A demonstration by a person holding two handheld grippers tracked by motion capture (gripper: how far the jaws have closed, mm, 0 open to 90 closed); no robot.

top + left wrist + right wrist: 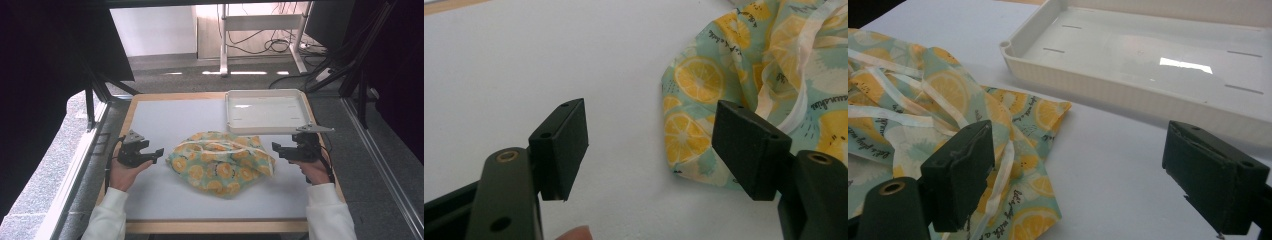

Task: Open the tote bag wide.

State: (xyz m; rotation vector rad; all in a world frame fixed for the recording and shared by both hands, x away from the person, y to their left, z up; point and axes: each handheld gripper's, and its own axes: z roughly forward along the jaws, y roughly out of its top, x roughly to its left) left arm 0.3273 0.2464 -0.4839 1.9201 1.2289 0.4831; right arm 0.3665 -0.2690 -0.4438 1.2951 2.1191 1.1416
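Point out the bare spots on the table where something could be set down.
Bare: the far-left stretch beside the tray, the near strip between the cloth and the table front edge, and inside the tray. Crowded: the middle, where the left gripper and right gripper flank the cloth.

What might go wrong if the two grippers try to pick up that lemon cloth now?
The lemon cloth lies crumpled with loose white straps, so the open left gripper or right gripper might catch only a strap or one fold, and the rest would likely sag. The white tray sits close behind the cloth, so a dragged corner could snag its rim or nudge it.
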